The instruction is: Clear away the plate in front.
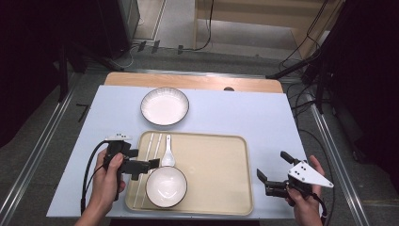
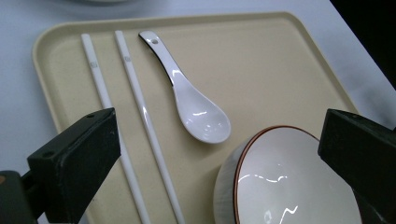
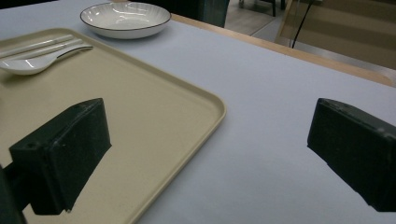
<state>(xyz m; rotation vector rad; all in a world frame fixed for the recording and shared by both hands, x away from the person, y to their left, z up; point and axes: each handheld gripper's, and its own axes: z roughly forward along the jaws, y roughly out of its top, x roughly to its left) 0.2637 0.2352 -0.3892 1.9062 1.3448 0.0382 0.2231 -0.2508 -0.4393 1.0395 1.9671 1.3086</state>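
Left gripper [image 1: 143,165], high view: held in the person's left hand [image 1: 107,181] over the left edge of the tray [image 1: 221,155], jaws spread wide and closed on nothing. In the left gripper view the two black jaws stand at either side of the frame, well apart. Between them, and just below the jaw tips, lies the small bowl [image 2: 289,182], white with a reddish-brown rim; its near edge sits close to the right-hand jaw, though contact cannot be told from this angle. Just beyond the bowl lies the white spoon [image 2: 198,112], bowl end toward the gripper, handle pointing away. Beside the spoon, toward the left-hand jaw, two white chopsticks [image 2: 140,121] lie parallel along the tray's edge, the outer one passing behind that jaw.

Right gripper [image 1: 275,176], high view: held in the person's right hand [image 1: 306,200] off the tray's right edge, above the pale blue table cover [image 1: 263,117]; jaws likewise wide open and empty. In the right gripper view, the tray's rounded corner [image 3: 205,109] lies between the jaws, nearer the left-hand one. Far beyond the left-hand jaw stands the shallow plate [image 3: 125,18], white with a dark rim, on the cover and apart from the tray.
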